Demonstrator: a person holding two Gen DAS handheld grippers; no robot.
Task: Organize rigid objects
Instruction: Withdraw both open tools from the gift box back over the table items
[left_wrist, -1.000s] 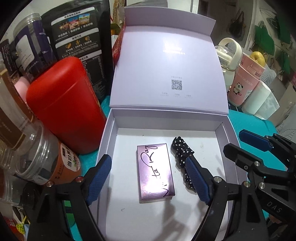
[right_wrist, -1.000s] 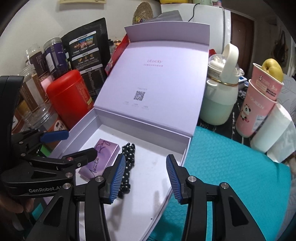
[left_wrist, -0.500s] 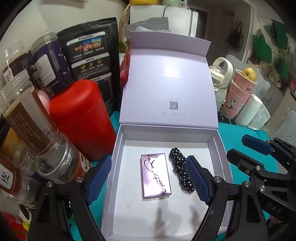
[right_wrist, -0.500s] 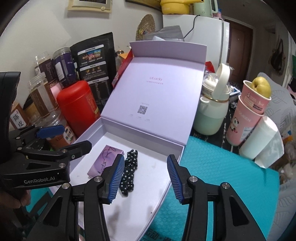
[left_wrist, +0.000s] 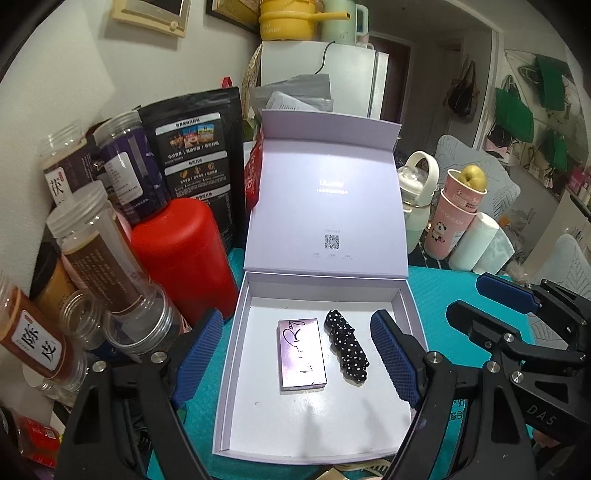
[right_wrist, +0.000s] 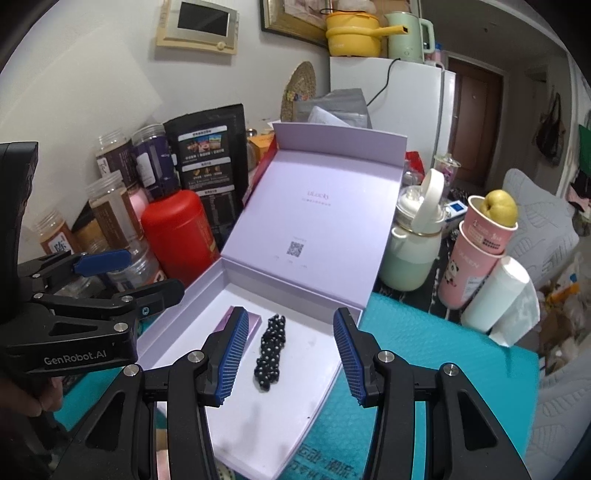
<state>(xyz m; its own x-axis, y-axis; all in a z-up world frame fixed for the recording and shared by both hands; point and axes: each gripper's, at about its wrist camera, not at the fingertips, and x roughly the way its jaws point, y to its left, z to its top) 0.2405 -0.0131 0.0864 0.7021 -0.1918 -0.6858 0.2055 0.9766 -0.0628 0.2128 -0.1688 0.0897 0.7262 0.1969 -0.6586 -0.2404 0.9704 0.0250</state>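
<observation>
An open lilac gift box (left_wrist: 236, 369) lies on the teal mat, its lid (left_wrist: 328, 199) standing up behind. Inside lie a shiny pink palette case (left_wrist: 301, 354) and a black polka-dot hair clip (left_wrist: 347, 347) side by side. My left gripper (left_wrist: 295, 358) is open and empty, held above the box's near part. My right gripper (right_wrist: 288, 354) is open and empty, above the box's near right side; the clip (right_wrist: 271, 352) shows between its fingers. The box wall (right_wrist: 177, 317) and the case (right_wrist: 253, 321) also show in the right wrist view.
A red canister (left_wrist: 184, 254), several plastic jars (left_wrist: 99, 251) and a black pouch (left_wrist: 195, 155) crowd the box's left side. To the right stand a pale green bottle (right_wrist: 413, 247), pink cups (right_wrist: 476, 254) with a pear, and a white roll (right_wrist: 495, 295). Teal mat (right_wrist: 443, 354) lies right of the box.
Both grippers have pulled back and up from the box, so more of the lid and room shows. The case and clip stay where they were. Both grippers stay open.
</observation>
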